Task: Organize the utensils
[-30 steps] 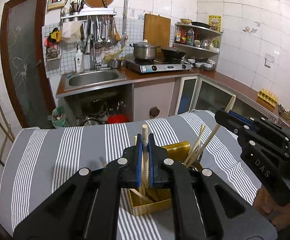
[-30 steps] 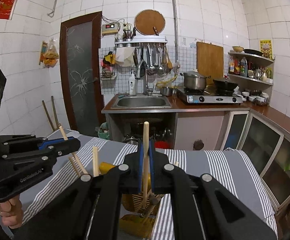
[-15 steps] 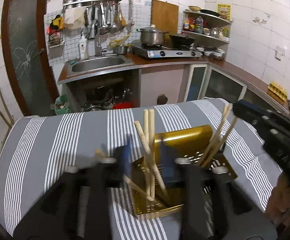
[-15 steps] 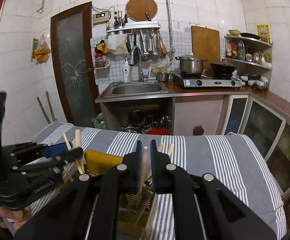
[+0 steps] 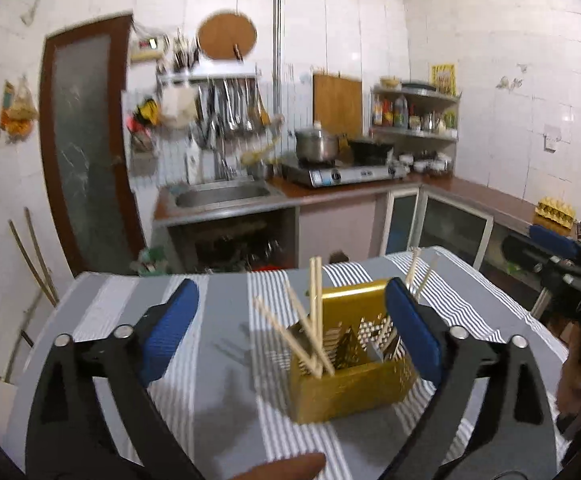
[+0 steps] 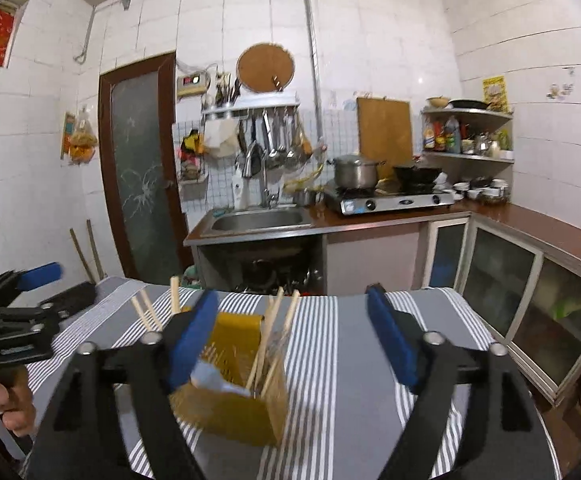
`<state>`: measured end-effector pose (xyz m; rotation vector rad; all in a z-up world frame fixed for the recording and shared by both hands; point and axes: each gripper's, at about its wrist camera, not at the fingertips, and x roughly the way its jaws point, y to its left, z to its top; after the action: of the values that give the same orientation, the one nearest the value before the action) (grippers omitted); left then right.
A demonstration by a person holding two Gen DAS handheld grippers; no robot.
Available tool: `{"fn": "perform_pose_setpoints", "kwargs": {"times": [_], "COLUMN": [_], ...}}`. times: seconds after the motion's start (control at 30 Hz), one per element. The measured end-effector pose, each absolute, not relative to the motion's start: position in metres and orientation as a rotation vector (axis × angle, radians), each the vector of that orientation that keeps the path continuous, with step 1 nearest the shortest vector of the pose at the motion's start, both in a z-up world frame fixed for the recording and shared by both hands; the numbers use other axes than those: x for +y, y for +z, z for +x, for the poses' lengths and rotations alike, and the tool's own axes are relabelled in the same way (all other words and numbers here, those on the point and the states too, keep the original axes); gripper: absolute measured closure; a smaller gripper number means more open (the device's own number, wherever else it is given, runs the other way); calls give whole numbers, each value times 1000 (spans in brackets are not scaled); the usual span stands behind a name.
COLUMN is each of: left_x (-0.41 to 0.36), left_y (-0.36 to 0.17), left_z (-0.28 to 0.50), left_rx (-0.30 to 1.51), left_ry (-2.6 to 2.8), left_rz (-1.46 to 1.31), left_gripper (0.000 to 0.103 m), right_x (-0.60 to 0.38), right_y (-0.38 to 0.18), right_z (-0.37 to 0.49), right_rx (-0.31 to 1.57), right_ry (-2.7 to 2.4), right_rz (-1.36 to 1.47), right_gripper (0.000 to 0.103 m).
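While jaws open, chopsticks [image 5: 315,320] crowd gold caddy [image 5: 354,384].

Both views are taken from behind a claw, aimed slightly down across the striped counter [image 5: 218,344] toward the sink wall. The gold utensil caddy [image 5: 354,380] [image 6: 242,404] is seen close in both, from left and right respectively.

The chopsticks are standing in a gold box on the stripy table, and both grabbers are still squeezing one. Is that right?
Not quite. The chopsticks do stand in the gold box on the stripy table, but both wrist views show the left gripper and right gripper opening, holding nothing.
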<state>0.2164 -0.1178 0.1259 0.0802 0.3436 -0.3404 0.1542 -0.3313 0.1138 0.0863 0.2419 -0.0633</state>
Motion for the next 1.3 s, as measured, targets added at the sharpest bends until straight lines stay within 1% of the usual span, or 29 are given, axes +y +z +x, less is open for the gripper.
{"fn": "perform_pose_setpoints", "kwargs": {"times": [0.1,0.2,0.23,0.3,0.4,0.5,0.67,0.73,0.77,0.83,0.9,1.07,1.2,1.3], "left_x": [-85,-61,-53,-37,-27,-26,-24,-28,-32,-37,-40,-35,-32,-36], "left_y": [95,53,42,19,-5,-15,-17,-20,-17,-16,-15,-17,-18,-19], "left_z": [163,122,111,86,64,63,63,68,70,67,68,75,73,73], "left_rx": [269,260,258,253,248,250,173,176,175,155,157,194,191,180], "left_ry": [-264,-237,-226,-214,-143,-126,-74,-55,-54,-50,-53,-44,-46,-40], "left_rz": [96,126,117,89,104,93,76,90,103,123,132,98,99,131], "left_gripper": [5,5,5,5,5,5,5,5,5,5,5,5,5,5], "right_x": [-328,-324,-320,-315,-312,-317,-316,-311,-308,-302,-301,-302,-306,-309], "right_y": [87,43,22,-3,-25,-31,-36,-37,-37,-37,-38,-40,-40,-40], "right_z": [100,54,38,18,-2,-5,-3,-3,-6,-11,-15,-8,-12,-11], "right_rx": [209,211,229,248,235,211,158,152,139,102,87,136,132,135], "right_ry": [-83,-114,-86,-95,-108,-138,-152,-159,-161,-164,-165,-175,-175,-175], "right_rz": [71,60,57,45,42,42,18,-1,-13,-31,-40,-48,-35,-13], "right_gripper": [16,14,14,14,14,14,14,13,13,9,8,8,7,5]}}
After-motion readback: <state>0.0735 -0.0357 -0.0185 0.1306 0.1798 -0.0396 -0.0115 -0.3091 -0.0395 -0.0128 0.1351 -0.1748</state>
